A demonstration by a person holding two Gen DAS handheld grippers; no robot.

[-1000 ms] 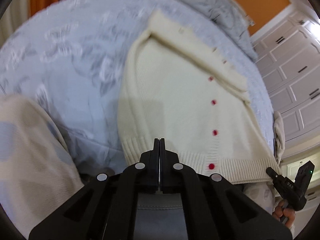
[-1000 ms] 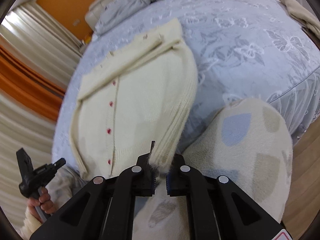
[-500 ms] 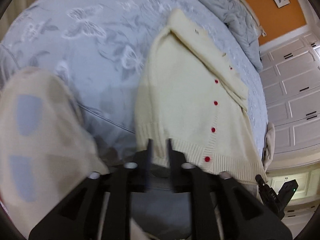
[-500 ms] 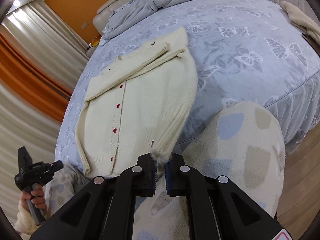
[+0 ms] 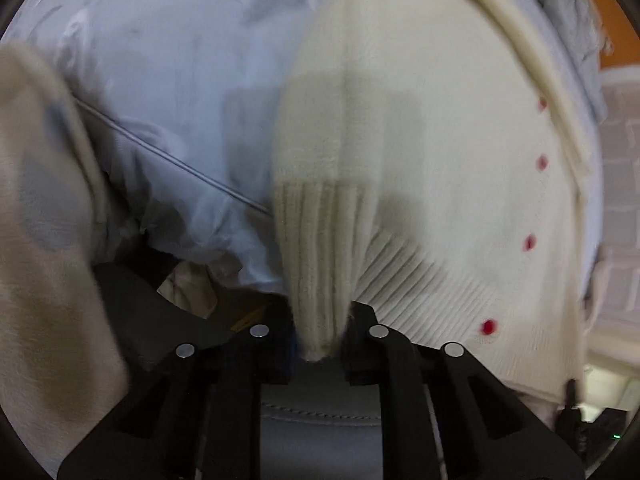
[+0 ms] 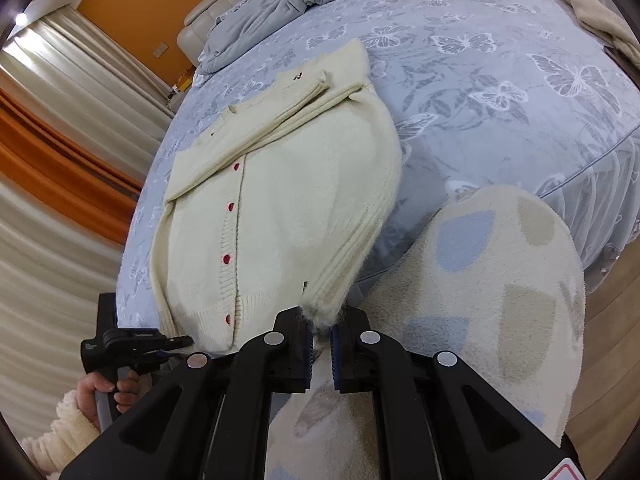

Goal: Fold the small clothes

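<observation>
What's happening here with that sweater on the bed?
A person is folding a cream cardigan spread on the blue bed, with a handheld gripper in each hand. The left gripper and the right gripper each pinch a corner of its ribbed bottom hem. The sleeves are already folded across the chest.

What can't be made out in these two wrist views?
- Left wrist view: motion blur smears the cardigan; whether the left gripper pinches the ribbed hem is unclear.
- Right wrist view: fuzz hides the right gripper pad contact.
- Both views: grippers and the person's leg hide the bed edge.
</observation>
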